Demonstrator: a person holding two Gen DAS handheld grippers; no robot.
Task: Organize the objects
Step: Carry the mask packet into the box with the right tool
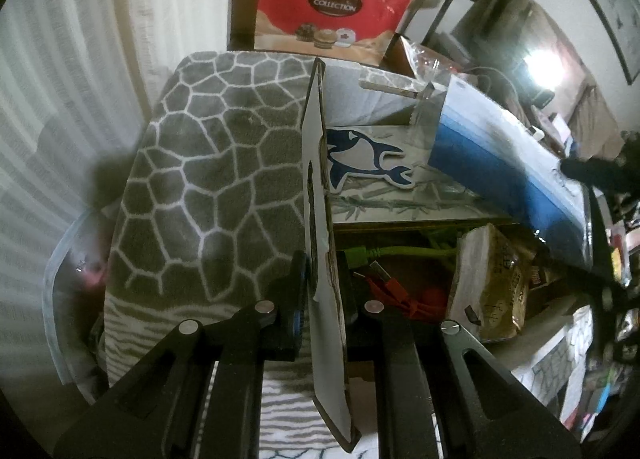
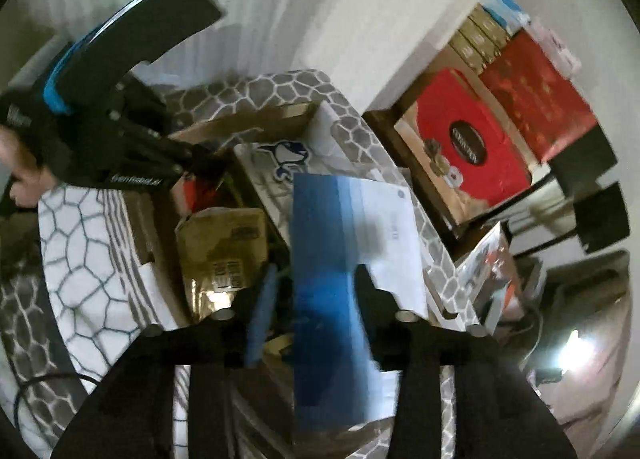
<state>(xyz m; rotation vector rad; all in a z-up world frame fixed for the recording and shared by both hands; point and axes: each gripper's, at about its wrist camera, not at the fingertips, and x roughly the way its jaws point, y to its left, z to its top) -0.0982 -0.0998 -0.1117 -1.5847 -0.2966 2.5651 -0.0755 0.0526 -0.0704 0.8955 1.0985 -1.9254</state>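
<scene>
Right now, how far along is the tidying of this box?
Done: the orca cutout, green cable and brown packet lie in the cardboard box. In hand: the left claw pinches the box flap upright; the blue-and-white packet hangs over the box between the right claw's open jaws. Left: probably settling that packet and closing the flap.

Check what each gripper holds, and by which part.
Left gripper clamps the near end of the upright brown cardboard flap. Right gripper stands open around the blue-and-white flat packet, gripping nothing.
</scene>
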